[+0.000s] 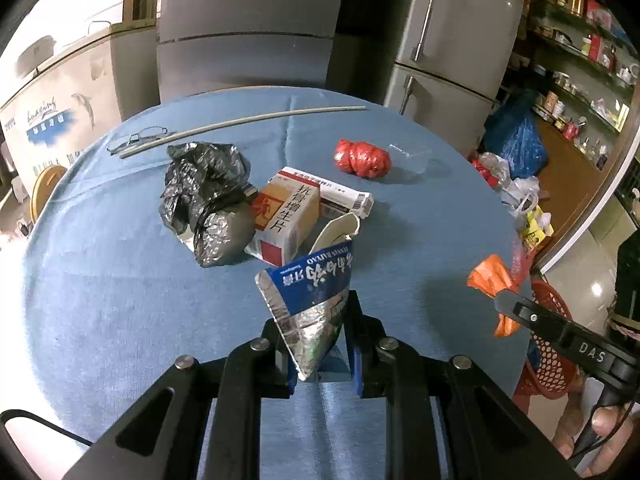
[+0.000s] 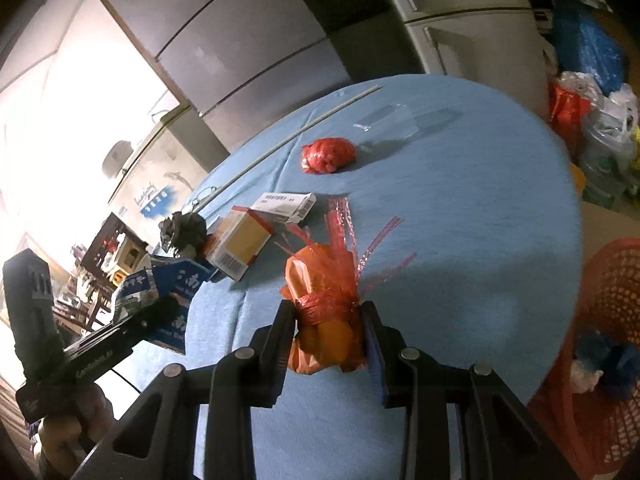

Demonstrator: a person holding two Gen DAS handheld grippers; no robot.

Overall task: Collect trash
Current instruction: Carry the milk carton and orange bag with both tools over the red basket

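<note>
My left gripper is shut on a torn blue and silver foil packet and holds it above the blue table. My right gripper is shut on an orange plastic bag bundle tied with red string; it shows at the right of the left wrist view. On the table lie a crumpled black bag, an orange and white medicine box, a flat white box, a red crumpled bag and a clear plastic piece.
A red mesh basket stands off the table's right edge with blue and white trash in it. A long thin rod and glasses lie at the far side. Fridges stand behind; bags are piled on the floor at right.
</note>
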